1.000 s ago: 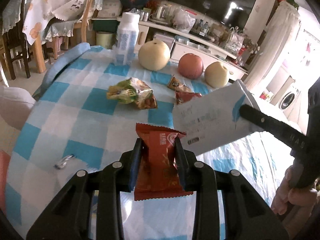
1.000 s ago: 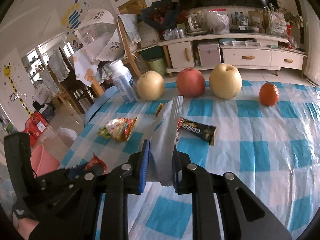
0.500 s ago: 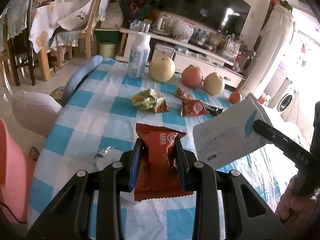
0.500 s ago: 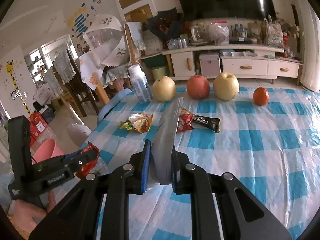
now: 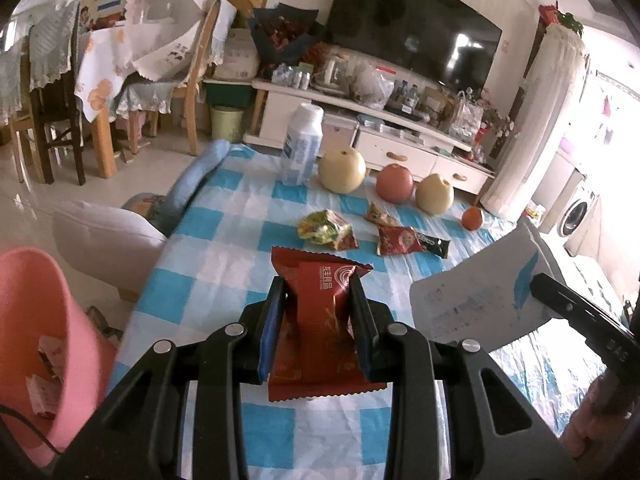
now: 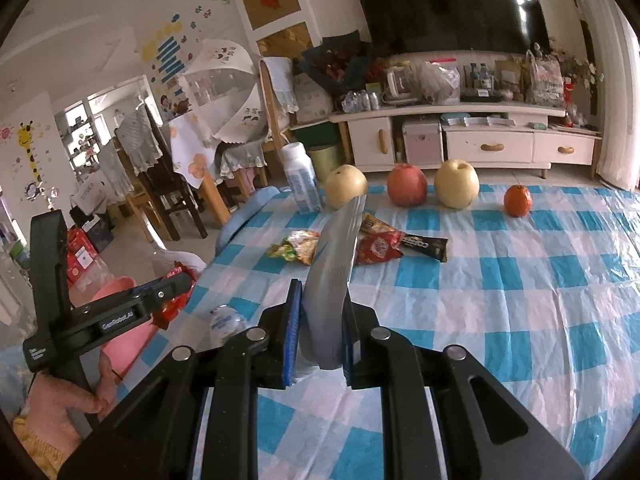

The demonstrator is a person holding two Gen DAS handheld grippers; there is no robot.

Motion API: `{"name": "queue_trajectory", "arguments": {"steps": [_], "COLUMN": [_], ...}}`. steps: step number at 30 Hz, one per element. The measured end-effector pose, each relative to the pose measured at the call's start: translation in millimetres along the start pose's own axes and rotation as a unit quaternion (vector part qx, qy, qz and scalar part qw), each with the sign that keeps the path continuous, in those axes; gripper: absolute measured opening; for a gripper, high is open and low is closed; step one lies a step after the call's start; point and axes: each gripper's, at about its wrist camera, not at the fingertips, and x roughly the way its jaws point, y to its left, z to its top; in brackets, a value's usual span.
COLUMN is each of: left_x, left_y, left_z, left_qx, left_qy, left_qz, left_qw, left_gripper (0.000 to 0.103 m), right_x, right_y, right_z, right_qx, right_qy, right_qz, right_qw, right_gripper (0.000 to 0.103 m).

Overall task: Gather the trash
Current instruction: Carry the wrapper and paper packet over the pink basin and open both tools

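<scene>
Over a blue-checked table [image 5: 224, 264] beside a pink bin [image 5: 36, 320], the left gripper [image 5: 318, 312] clamps a red wrapper [image 5: 320, 320] and the right gripper [image 6: 320, 340] pinches a grey packet [image 6: 334, 264], both seemingly headed for the bin.

You are in a lived-in family living room. A large dark television [image 6: 448, 4] hangs over a long white cabinet [image 6: 492, 140] crowded with bottles and bags. Wooden dining chairs [image 5: 200, 80] and a cloth-draped table [image 5: 108, 64] stand to your left, and children's stickers, a giraffe height chart [image 6: 30, 148] among them, dot the wall. A washing machine [image 5: 576, 212] shows at the far right. Fruit [image 6: 456, 184] and snack wrappers [image 6: 296, 246] lie on the blue-checked tablecloth [image 6: 520, 300] before you.
</scene>
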Motion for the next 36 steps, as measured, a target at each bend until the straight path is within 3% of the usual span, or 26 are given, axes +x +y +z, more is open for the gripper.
{"name": "queue_trajectory", "arguments": {"steps": [9,17,28,36], "left_x": [-33,-65,-91,-101], "left_y": [35,90,181,222], "left_z": [8,15,8,1], "left_qx": [-0.024,-0.071,-0.156,-0.206], "left_qy": [-0.031,-0.062,-0.074,-0.071], "left_qz": [0.031,0.081,0.177,0.210], "left_qw": [0.9987,0.9922,0.9690,0.9532], "left_gripper": [0.034,0.034,0.034,0.034], "right_x": [-6,9,56,99], "right_y": [56,138,230,272], "right_z": [9,9,6,-7], "right_qx": [-0.034,-0.083,-0.108,-0.104], "right_qy": [-0.013,-0.005,0.021,0.063], "right_qz": [0.050,0.120,0.191,0.218], "right_qw": [0.998,0.989,0.975,0.968], "right_gripper": [0.018,0.018,0.018,0.019]}}
